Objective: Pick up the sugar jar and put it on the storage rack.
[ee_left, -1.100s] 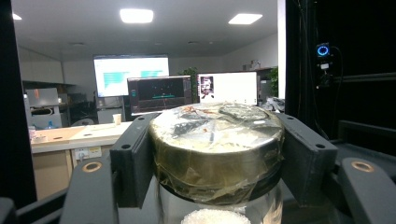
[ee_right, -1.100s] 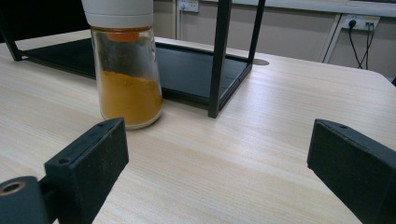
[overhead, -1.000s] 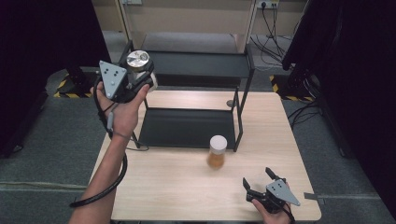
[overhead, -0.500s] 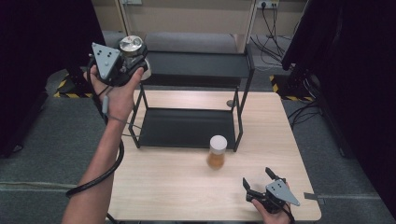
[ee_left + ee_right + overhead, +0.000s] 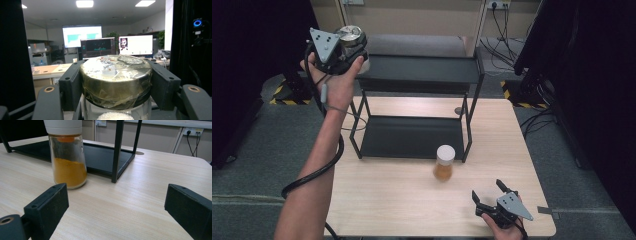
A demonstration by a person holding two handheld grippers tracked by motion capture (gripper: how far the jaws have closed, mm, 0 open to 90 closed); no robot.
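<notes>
My left claw (image 5: 353, 44) is clamped on the glass jar (image 5: 352, 39), gripping right at the lid, one pad each side. In the left gripper view the jar (image 5: 115, 77) sits dead centre btwn the two black pads, lid top just above pad height, white granules visible in the glass below. From the high view I'm holding it up in the air at the far left corner of the rack (image 5: 422, 70), above the top shelf's left end, clear of the table (image 5: 402, 200).

My right claw (image 5: 492, 196) rests at the near right part of the table, jaws wide apart, nothing btwn them. The spice jar (image 5: 444, 162) stands upright ahead & left of it, apart from it, just in front of the rack's lower shelf.

Count: 2 jars, 1 rack w/ 2 shelves, 1 table, 2 claws.

Materials: held jar = clear glass, round, w/ a shiny metal lid wrapped in wrinkled yellowish clear tape. Spice jar (image 5: 67, 155) = clear glass, slightly flared toward base, white cap, orange-yellow powder filling about the lower half. Rack = matte black metal, thin square posts, flat tray shelves. Table = pale wood grain, smooth, rectangular. Claw pads are black, blocky, flat-faced.
</notes>
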